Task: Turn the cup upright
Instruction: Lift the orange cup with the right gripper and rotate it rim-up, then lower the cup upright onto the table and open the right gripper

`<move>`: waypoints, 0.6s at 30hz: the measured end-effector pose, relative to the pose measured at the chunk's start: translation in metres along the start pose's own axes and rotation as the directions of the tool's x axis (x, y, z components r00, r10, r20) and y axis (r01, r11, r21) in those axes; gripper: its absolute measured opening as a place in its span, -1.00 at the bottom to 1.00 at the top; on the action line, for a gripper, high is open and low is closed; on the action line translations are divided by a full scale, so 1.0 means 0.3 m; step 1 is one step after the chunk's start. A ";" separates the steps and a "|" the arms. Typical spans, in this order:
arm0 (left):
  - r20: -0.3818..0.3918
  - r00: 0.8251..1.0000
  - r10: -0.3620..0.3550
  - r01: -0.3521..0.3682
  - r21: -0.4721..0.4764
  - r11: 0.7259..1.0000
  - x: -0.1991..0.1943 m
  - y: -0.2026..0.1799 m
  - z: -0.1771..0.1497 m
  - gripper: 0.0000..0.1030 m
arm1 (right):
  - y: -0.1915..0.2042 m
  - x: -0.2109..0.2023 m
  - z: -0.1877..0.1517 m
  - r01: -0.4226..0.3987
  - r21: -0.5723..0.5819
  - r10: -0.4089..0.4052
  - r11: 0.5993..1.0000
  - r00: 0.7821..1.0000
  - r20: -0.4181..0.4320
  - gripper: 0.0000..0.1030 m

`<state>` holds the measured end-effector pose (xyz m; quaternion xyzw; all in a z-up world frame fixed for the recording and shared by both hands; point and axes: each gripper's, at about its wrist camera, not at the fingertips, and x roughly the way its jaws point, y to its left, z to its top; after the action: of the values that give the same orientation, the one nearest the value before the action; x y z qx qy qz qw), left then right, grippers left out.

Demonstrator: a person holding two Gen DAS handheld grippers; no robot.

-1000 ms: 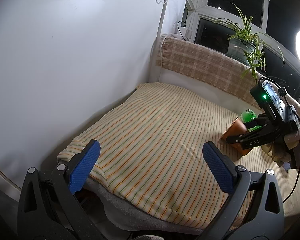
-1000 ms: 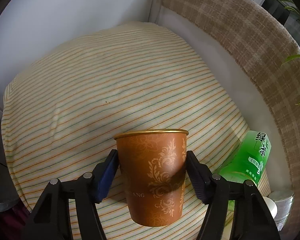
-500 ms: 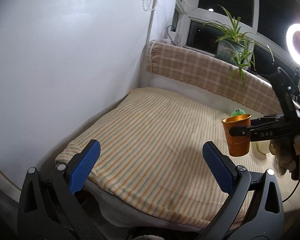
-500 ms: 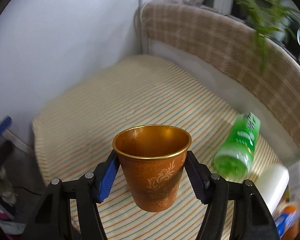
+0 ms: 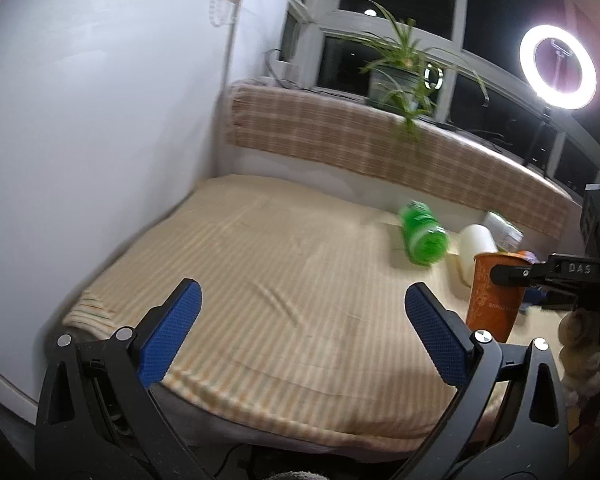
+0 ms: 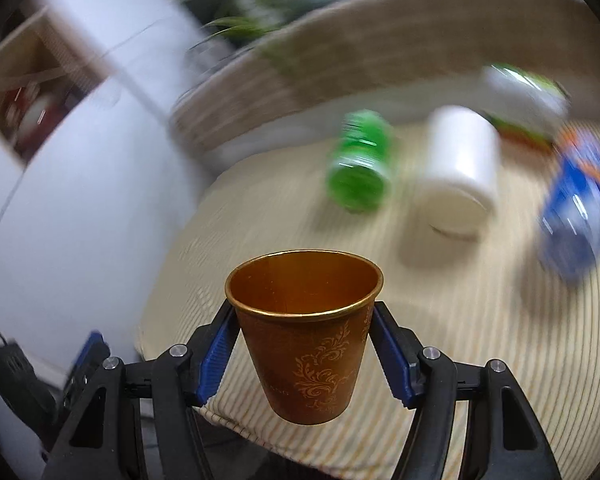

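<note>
An orange-brown paper cup (image 6: 306,340) with a gold rim and leaf pattern is held mouth up between my right gripper's blue pads (image 6: 216,356). My right gripper (image 6: 302,354) is shut on the cup, just above or at the striped cushion (image 6: 480,340). In the left wrist view the cup (image 5: 494,298) stands upright at the right, with the right gripper's black finger (image 5: 540,274) across its upper part. My left gripper (image 5: 300,332) is open and empty over the cushion's near edge, left of the cup.
A green bottle (image 6: 360,166), a white jar (image 6: 460,172) and a blue packet (image 6: 576,208) lie on the cushion behind the cup. A plaid backrest (image 5: 360,140), a potted plant (image 5: 400,76) and a ring light (image 5: 556,68) stand at the back. A white wall (image 5: 100,140) is on the left.
My right gripper has turned and lowered the cup toward the cushion, mouth still up. Both views have swung, and the left view now shows the bottle and the jar.
</note>
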<state>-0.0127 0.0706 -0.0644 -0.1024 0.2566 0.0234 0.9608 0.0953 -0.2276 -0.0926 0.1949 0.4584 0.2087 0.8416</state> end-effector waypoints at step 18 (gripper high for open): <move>-0.032 0.998 -0.054 0.055 0.032 0.998 -0.012 -0.068 0.002 1.00 | -0.122 0.104 -0.002 0.001 0.173 0.004 0.985 0.999 -0.031 0.37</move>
<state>-0.0135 0.0509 -0.0585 -0.0937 0.2690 -0.0086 0.9585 0.1165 -0.2415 -0.1335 0.2641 0.4879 0.1718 0.8141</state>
